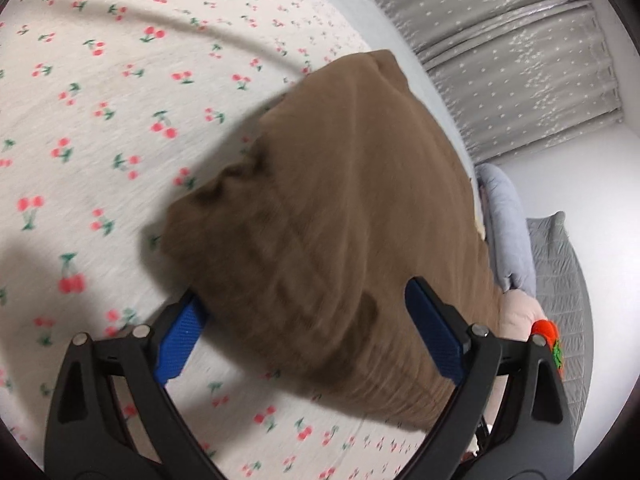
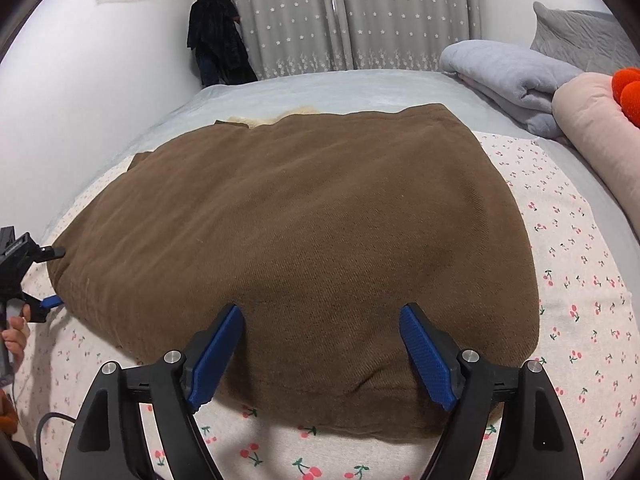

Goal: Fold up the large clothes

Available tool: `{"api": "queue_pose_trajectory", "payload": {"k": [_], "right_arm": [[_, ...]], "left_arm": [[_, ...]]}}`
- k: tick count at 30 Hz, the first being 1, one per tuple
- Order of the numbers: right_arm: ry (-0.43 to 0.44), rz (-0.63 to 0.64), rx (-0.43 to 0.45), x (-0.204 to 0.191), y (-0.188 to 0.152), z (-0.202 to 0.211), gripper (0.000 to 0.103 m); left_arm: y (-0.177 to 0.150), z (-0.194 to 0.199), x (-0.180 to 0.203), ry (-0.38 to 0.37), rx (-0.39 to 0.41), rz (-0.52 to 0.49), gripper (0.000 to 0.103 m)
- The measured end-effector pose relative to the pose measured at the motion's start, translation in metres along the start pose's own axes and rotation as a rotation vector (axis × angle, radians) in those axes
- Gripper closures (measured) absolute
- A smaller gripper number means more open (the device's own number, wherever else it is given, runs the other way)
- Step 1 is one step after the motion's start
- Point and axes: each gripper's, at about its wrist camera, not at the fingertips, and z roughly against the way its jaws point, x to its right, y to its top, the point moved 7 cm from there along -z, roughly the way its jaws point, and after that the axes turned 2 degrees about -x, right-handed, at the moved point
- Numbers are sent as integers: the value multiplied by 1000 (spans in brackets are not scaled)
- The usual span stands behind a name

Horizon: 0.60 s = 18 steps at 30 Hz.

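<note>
A large brown garment (image 2: 304,240) lies folded in a thick rectangle on the cherry-print sheet (image 2: 580,280). My right gripper (image 2: 322,312) is open, its blue fingers over the garment's near edge, holding nothing. My left gripper (image 1: 304,292) is open with the garment's left end (image 1: 340,220) between its fingers; the left finger (image 1: 180,340) rests on the sheet beside the cloth. The left gripper also shows in the right wrist view (image 2: 40,280) at the garment's left corner. A cream lining (image 2: 280,118) peeks out at the garment's far edge.
A folded grey blanket (image 2: 508,80), a pink pillow (image 2: 600,136) with a red-orange plush (image 2: 628,92) and a grey quilted pillow (image 2: 580,36) sit at the bed's right. Grey star curtains (image 2: 340,12) and a hanging dark garment (image 2: 216,40) stand behind the bed.
</note>
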Motion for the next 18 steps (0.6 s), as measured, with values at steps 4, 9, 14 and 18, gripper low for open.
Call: {"api": "queue_pose_trajectory", "payload": {"k": [4,9,14,18], "right_arm": [[-4,-4,10,-2,3,1,20],[9,-13,8,-1,3,-2,19],[7,-27,19,1,7,4,19],[75,-76,78,-11,29,18,19]], "left_arm": [[8,-8,2,-32,90,13,8],[12,-9,3,14,223,-16,27],[18,-12,2,0,301,9,53],[20,-8,4,-9,313,13,58]]}}
